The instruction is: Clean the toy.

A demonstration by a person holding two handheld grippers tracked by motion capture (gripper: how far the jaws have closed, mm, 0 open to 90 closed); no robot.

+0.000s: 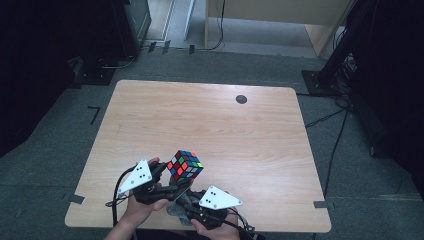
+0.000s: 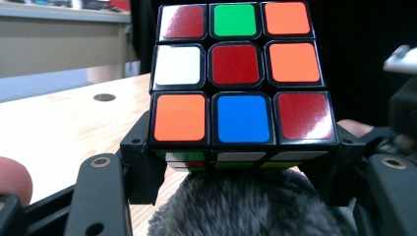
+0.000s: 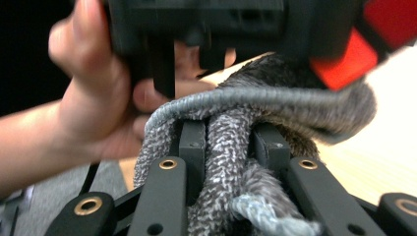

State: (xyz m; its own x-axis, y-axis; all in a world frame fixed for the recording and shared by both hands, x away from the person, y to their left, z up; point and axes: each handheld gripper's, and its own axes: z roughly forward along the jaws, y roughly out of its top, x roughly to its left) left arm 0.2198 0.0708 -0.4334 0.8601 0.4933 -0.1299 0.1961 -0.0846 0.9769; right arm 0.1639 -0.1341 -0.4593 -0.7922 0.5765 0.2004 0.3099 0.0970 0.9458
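Seemingly left tongs (image 2: 236, 162) around cube (image 2: 236, 73)

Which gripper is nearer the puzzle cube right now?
Left. The left gripper clamps the puzzle cube between its jaws. The right gripper sits just below, pinching a grey cloth under the cube.

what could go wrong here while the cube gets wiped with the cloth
1. The left tool grips the cube only by its bottom layer, so a hard push from the cloth below could twist that layer or tip the cube out.
2. The cube is held above the table, so a slip would likely drop it.
3. The right tool pinches a bunched fold of cloth; loose ends might snag the left tool.
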